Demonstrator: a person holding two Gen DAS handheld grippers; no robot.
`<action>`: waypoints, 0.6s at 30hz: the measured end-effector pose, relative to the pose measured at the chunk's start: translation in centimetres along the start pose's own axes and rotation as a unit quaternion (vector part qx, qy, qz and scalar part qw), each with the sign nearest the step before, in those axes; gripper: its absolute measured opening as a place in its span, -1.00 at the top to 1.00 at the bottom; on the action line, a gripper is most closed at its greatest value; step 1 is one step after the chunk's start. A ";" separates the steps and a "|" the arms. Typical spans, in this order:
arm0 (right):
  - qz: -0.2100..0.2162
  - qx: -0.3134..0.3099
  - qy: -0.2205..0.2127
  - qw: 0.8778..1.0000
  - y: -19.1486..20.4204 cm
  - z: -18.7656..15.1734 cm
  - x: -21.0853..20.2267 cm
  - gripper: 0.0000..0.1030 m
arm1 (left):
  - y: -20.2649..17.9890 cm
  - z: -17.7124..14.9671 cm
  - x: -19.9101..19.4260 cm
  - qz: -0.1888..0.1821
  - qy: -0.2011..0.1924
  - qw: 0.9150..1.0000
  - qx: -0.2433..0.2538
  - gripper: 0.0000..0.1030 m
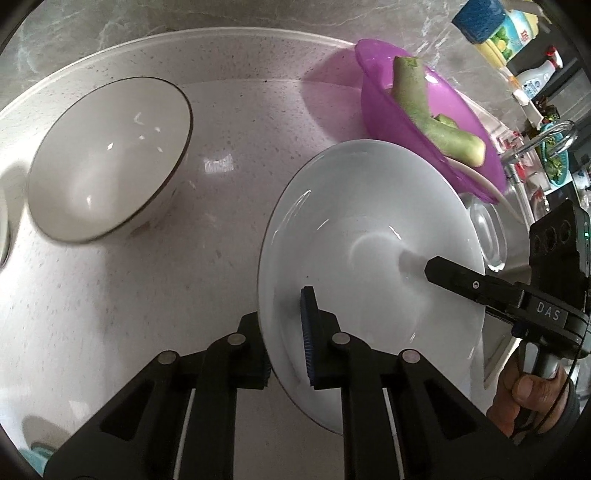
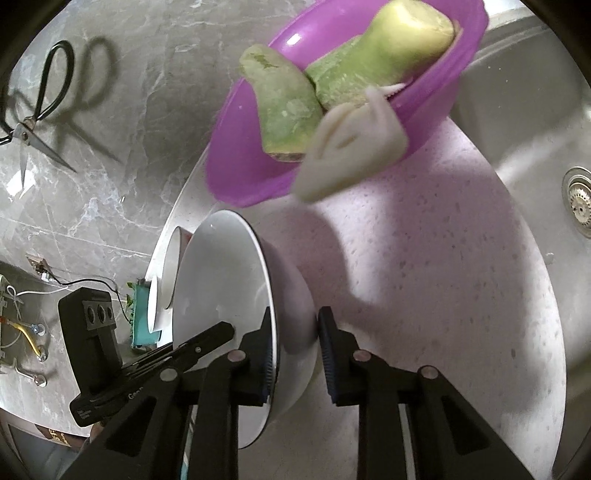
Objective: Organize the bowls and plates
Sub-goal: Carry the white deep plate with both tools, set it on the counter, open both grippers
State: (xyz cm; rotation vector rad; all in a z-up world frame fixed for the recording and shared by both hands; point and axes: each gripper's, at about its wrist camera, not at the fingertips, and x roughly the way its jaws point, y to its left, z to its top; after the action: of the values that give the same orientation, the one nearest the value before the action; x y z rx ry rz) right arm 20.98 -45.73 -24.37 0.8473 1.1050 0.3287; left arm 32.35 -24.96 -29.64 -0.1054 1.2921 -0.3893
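A plain white bowl (image 1: pixel 354 229) is tilted above the speckled counter, with both grippers holding it. My left gripper (image 1: pixel 288 350) is shut on its near rim, one pad inside and one outside. My right gripper (image 2: pixel 295 363) is shut on the opposite wall (image 2: pixel 291 306), which its pads clamp from inside and outside. In the left wrist view the right gripper (image 1: pixel 436 271) reaches in from the right. In the right wrist view the left gripper (image 2: pixel 221 332) comes in from the lower left. A second white bowl with a dark rim (image 1: pixel 107 158) stands upright on the counter to the left.
A purple basin (image 1: pixel 406 136) with green vegetable pieces (image 2: pixel 288 110) sits just behind the held bowl. A steel sink (image 2: pixel 524 122) with a drain (image 2: pixel 580 206) lies to the right. Scissors (image 2: pixel 37 122) hang on the marble wall. Bottles (image 1: pixel 509 33) and a faucet (image 1: pixel 554 136) stand far right.
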 end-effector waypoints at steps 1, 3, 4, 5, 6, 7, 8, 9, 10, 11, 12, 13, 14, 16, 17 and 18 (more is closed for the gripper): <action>0.001 -0.001 0.001 1.000 0.3 -0.3 -0.5 0.52 | -0.2 -0.5 -0.6 -0.002 -0.002 1.000 0.001 0.78; 0.001 -0.007 0.005 1.000 1.0 -0.9 -1.2 0.52 | -0.7 -1.6 -1.5 -0.005 -0.002 1.000 0.001 0.78; 0.001 -0.008 0.007 1.000 1.2 -1.3 -1.6 0.52 | -0.8 -2.1 -1.9 -0.007 -0.002 1.000 0.002 0.78; 0.001 -0.010 0.010 1.000 1.5 -1.8 -2.0 0.52 | -1.2 -2.9 -2.5 -0.009 -0.003 1.000 0.002 0.78; 0.000 -0.013 0.013 1.000 1.8 -2.2 -2.4 0.52 | -1.4 -3.7 -3.1 -0.011 -0.003 1.000 0.002 0.78; 0.000 -0.016 0.019 1.000 2.1 -2.9 -2.9 0.52 | -1.6 -4.3 -3.5 -0.012 -0.003 1.000 0.002 0.78; 0.000 -0.017 0.023 1.000 2.4 -3.3 -3.1 0.52 | -1.7 -5.1 -4.1 -0.013 -0.003 1.000 0.001 0.78; -0.001 -0.020 0.028 0.999 2.8 -4.0 -3.5 0.52 | -1.8 -6.0 -4.7 -0.014 -0.002 1.000 0.002 0.78; -0.002 -0.022 0.034 0.999 3.1 -4.7 -3.8 0.52 | -1.9 -6.8 -5.2 -0.013 -0.001 1.000 0.003 0.78; -0.002 -0.024 0.041 0.999 3.2 -5.4 -4.0 0.52 | -2.1 -7.6 -5.5 -0.012 0.002 1.000 0.004 0.78; -0.003 -0.024 0.046 0.999 3.3 -6.0 -4.2 0.52 | -2.2 -8.4 -5.7 -0.012 0.005 1.000 0.004 0.78; -0.003 -0.024 0.054 0.998 3.3 -6.8 -4.3 0.52 | -2.4 -9.1 -5.9 -0.012 0.008 1.000 0.004 0.78; -0.003 -0.023 0.058 0.998 3.3 -7.3 -4.4 0.52 | -2.5 -10.1 -6.0 -0.012 0.012 1.000 0.002 0.78; -0.007 -0.022 0.068 0.997 3.3 -8.3 -4.2 0.52 | -2.5 -11.4 -5.7 -0.013 0.020 1.000 -0.003 0.78; -0.010 -0.022 0.072 0.997 3.2 -8.7 -4.0 0.52 | -2.4 -12.0 -5.5 -0.014 0.024 1.000 -0.006 0.78; -0.011 -0.020 0.075 0.997 3.1 -8.9 -3.9 0.52 | -2.3 -12.6 -5.2 -0.016 0.027 0.999 -0.011 0.78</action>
State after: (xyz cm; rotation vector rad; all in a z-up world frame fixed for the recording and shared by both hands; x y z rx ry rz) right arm 11.90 -42.22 -21.25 0.7842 1.2424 0.3987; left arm 18.74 -23.60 -27.77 -0.1345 1.3498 -0.4081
